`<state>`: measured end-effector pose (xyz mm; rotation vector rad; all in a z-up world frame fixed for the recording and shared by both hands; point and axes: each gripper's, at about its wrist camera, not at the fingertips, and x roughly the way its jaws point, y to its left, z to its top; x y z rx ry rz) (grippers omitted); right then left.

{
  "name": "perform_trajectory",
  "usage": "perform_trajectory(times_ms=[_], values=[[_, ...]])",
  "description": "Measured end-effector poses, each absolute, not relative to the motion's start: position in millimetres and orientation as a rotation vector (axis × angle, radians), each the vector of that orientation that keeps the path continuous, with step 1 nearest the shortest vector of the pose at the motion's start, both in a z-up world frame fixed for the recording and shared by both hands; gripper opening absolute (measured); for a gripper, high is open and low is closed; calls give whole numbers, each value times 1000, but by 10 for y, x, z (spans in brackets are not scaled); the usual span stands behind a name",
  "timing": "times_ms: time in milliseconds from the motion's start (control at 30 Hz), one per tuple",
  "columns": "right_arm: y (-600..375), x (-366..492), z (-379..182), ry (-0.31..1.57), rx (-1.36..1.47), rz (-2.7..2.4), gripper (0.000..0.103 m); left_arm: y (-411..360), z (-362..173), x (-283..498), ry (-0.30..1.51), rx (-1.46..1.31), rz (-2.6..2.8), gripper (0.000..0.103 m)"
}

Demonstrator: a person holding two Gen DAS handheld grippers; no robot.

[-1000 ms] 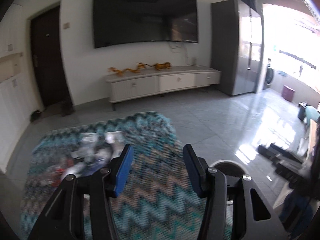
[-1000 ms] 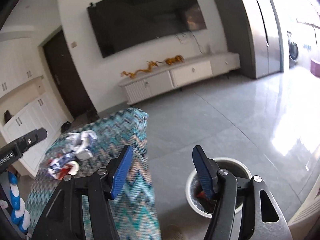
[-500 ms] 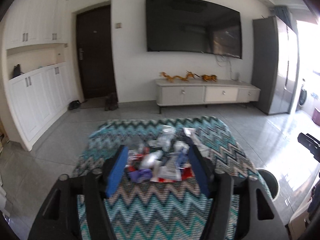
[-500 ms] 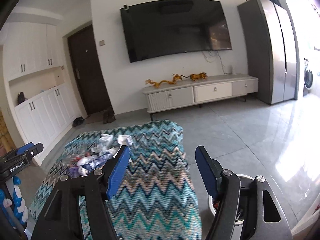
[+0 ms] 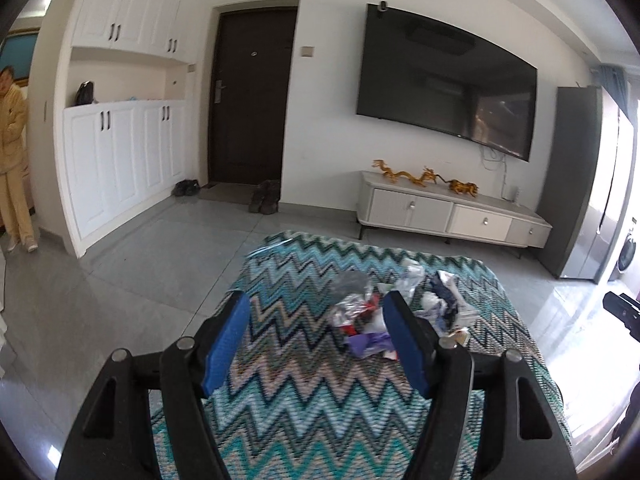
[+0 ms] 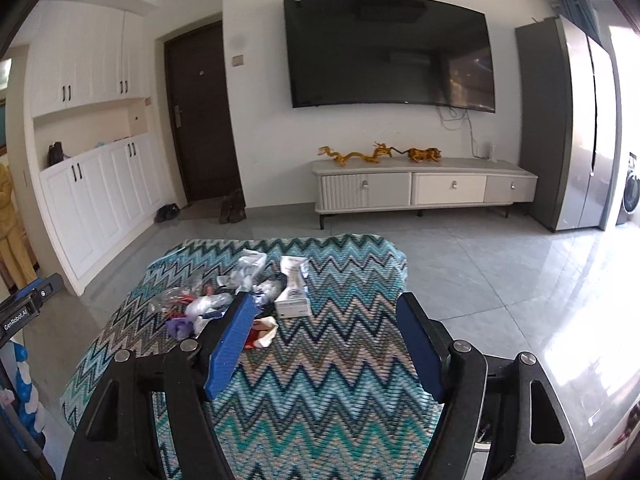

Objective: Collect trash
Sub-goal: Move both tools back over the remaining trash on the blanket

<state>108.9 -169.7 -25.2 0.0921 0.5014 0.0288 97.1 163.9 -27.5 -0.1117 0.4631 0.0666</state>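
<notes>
I read this as the approach for another pickup: both grippers are lined up on the trash pile (image 5: 384,316) that sits on the zigzag cloth (image 5: 304,412), and nothing is gripped yet. My left gripper (image 5: 320,344) has its jaws spread with nothing between the pads; they have just been opening, though barely in the last instant. My right gripper (image 6: 324,344) is spread too, has just been opening wider, and is also empty. From the left view the pile lies ahead and toward the right finger; from the right view the trash pile (image 6: 240,296) lies ahead and off to the left finger's side. Next I judge I must pick 1 piece, advance, lower over it, then close.
</notes>
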Motion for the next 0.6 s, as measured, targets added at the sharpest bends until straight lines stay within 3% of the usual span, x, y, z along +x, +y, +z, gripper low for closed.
perform_trajectory(times_ms=[300, 600], values=[[-1478, 1287, -405, 556, 81, 75, 72, 2105, -625, 1099, 544, -144, 132, 67], [-1528, 1546, -655, 612, 107, 101, 72, 1920, -934, 1355, 641, -124, 43, 67]])
